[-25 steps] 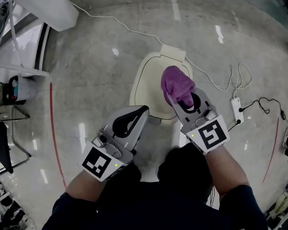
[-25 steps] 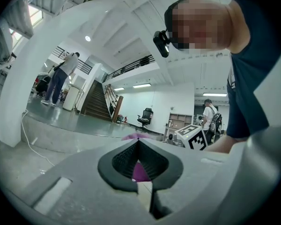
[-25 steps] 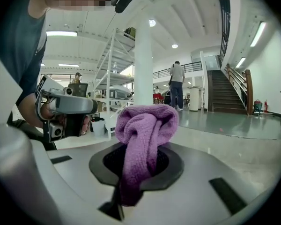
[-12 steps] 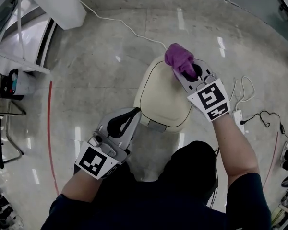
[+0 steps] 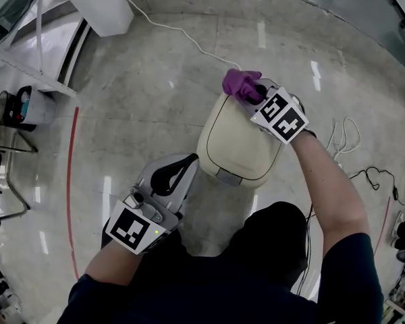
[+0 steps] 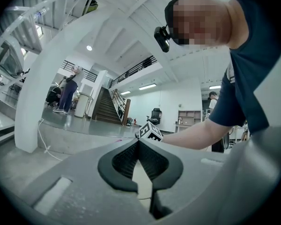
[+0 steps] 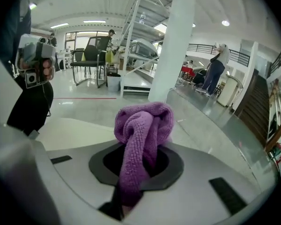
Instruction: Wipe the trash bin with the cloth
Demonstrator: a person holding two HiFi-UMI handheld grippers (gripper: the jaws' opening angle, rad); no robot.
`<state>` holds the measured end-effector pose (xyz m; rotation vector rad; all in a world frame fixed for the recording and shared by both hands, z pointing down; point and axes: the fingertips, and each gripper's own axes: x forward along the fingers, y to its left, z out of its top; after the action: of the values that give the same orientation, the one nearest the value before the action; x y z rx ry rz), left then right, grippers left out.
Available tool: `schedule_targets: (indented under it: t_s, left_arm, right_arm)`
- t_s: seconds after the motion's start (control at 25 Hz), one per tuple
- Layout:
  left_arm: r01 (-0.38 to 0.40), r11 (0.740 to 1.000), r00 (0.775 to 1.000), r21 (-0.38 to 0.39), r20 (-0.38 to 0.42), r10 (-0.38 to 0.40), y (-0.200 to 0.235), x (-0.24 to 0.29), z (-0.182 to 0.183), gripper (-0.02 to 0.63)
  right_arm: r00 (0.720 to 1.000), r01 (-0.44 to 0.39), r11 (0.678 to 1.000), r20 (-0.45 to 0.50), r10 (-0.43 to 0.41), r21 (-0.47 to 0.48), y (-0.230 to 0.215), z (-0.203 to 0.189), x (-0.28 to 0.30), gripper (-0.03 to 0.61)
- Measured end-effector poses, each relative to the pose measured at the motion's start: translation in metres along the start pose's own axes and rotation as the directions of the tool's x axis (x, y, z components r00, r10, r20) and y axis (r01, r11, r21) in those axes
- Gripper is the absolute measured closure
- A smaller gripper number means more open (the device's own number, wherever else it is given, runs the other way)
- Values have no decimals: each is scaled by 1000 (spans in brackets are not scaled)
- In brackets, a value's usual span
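A cream trash bin with a closed lid stands on the floor in front of me. My right gripper is shut on a bunched purple cloth and holds it at the far edge of the lid. The same cloth fills the right gripper view, with the cream lid below it. My left gripper hangs beside the bin's near left side, shut and empty. In the left gripper view its pads meet at the tips, with the bin's cream surface showing behind them.
A white cable runs across the grey floor past the bin. A power strip with dark cords lies to the right. A white pillar and a step stand at the upper left, and a red floor line runs along the left.
The right gripper carried the purple cloth from the middle of the lid up to its far edge. The left gripper stayed beside the bin.
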<state>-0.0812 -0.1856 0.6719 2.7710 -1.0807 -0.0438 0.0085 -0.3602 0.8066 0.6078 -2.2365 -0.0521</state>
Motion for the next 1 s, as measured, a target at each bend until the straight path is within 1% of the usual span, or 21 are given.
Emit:
schedule_targets:
  t_s: [0.12, 0.24, 0.48, 0.6, 0.72, 0.84, 0.92, 1.0]
  left_arm:
    - [-12, 1000, 1000, 1, 7, 12, 5, -6, 3, 615]
    - [-17, 1000, 1000, 5, 17, 17, 9, -9, 6, 615]
    - [-2, 1000, 999, 13, 40, 2, 7, -8, 16, 615]
    - [11, 1000, 999, 17, 44, -12, 3, -6, 22, 615]
    - [21, 1000, 998, 14, 50, -21, 1, -1, 22, 615]
    - [27, 1000, 998, 5, 51, -28, -3, 4, 19, 615]
    - [34, 999, 998, -2, 47, -34, -5, 5, 18, 615]
    - [39, 999, 998, -6, 45, -39, -7, 7, 17, 615]
  right_arm:
    - [998, -61, 998, 2, 61, 2, 26, 6, -3, 511]
    - [990, -141, 990, 17, 141, 11, 62, 13, -7, 511]
    - [960, -279, 960, 25, 279, -2, 138, 17, -26, 511]
    - [942, -334, 941, 24, 336, -42, 175, 17, -39, 511]
    - [931, -361, 930, 25, 364, -73, 200, 13, -50, 511]
    - [927, -372, 926, 34, 374, -65, 208, 6, -60, 511]
    - [932, -360, 932, 37, 361, -50, 203, 1, -63, 511]
    - [945, -324, 945, 40, 326, -36, 188, -5, -64, 511]
